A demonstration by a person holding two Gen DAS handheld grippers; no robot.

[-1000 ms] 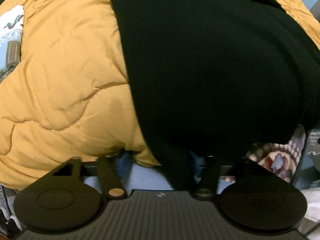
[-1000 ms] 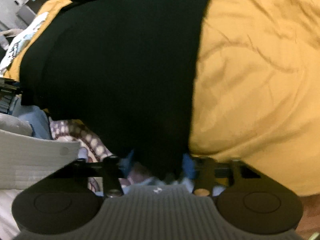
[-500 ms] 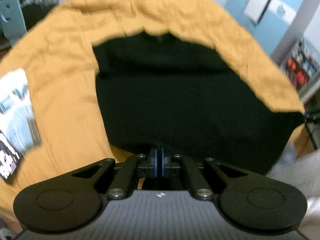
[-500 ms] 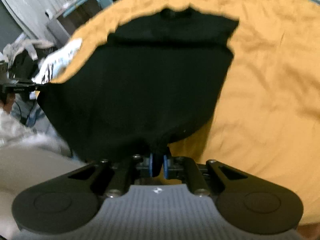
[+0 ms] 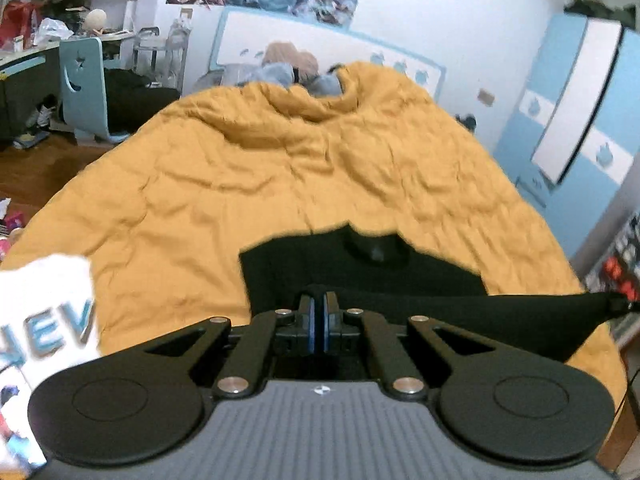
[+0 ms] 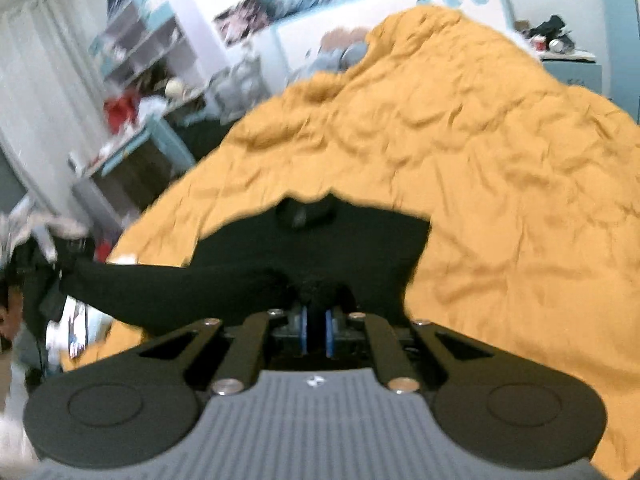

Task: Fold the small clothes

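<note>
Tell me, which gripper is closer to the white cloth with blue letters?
Left. The white cloth lies just beside the left gripper on the yellow quilt. The right gripper holds the other corner of the black shirt, with the whole stretched hem between it and the cloth.

free: yellow quilt beyond black shirt | obstacle: white garment left

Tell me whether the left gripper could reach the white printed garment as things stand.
Probably not yet: the left gripper is shut on the black shirt, though the white printed garment lies uncovered nearby on the orange quilt.
</note>
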